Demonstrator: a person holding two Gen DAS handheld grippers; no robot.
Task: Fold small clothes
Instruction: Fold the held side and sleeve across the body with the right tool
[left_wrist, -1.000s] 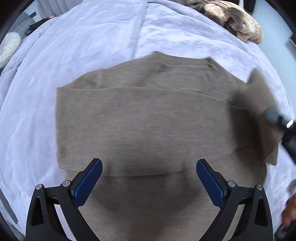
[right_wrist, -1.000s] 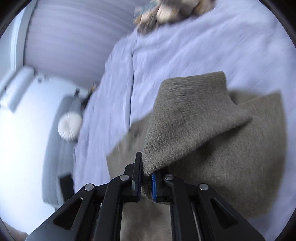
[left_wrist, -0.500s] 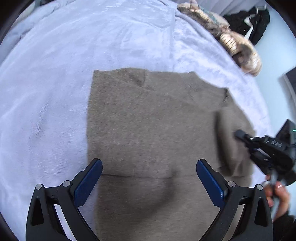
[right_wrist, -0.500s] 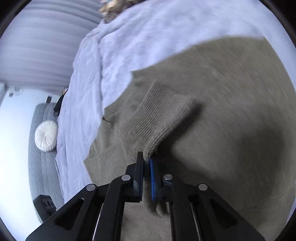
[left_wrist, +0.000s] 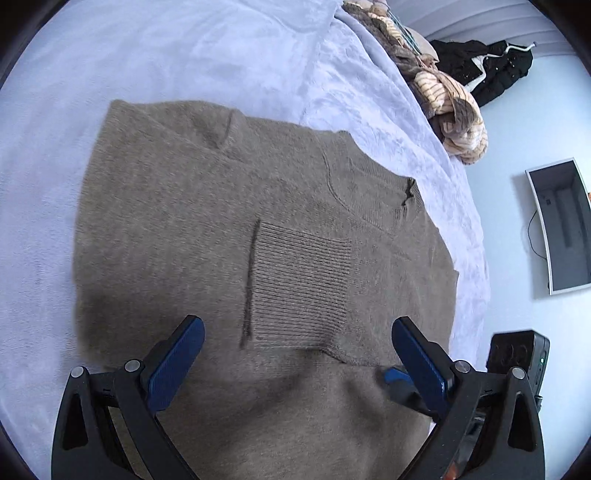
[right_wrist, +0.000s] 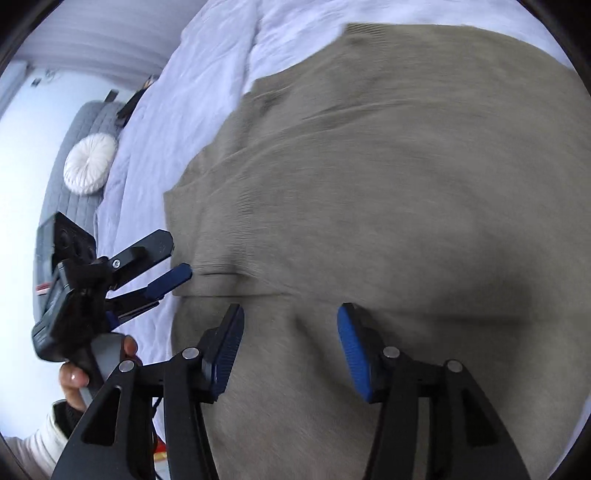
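A brown knitted sweater (left_wrist: 192, 221) lies flat on the pale lilac bed cover (left_wrist: 184, 55). One sleeve is folded across its body, with the ribbed cuff (left_wrist: 299, 284) lying on top. My left gripper (left_wrist: 297, 328) hovers open just above the cuff and holds nothing. My right gripper (right_wrist: 290, 317) is over the sweater (right_wrist: 406, 184). Its jaws are opening, and only flat knit shows between them. One blue pad (left_wrist: 393, 374) of the right gripper shows beside my left finger. In the right wrist view the left gripper (right_wrist: 173, 258) points at the sweater's edge, held by a hand (right_wrist: 74, 376).
A heap of striped, furry fabric (left_wrist: 443, 99) lies at the bed's far corner, with black clothes on a hanger (left_wrist: 487, 66) behind it. A grey flat screen (left_wrist: 561, 225) lies on the floor to the right. A round white cushion (right_wrist: 90, 162) rests on a grey seat.
The right gripper carried the sleeve cuff over the sweater's body, lowered it and let go; its jaws went from shut to open. The left gripper swung towards the cuff and stayed open.
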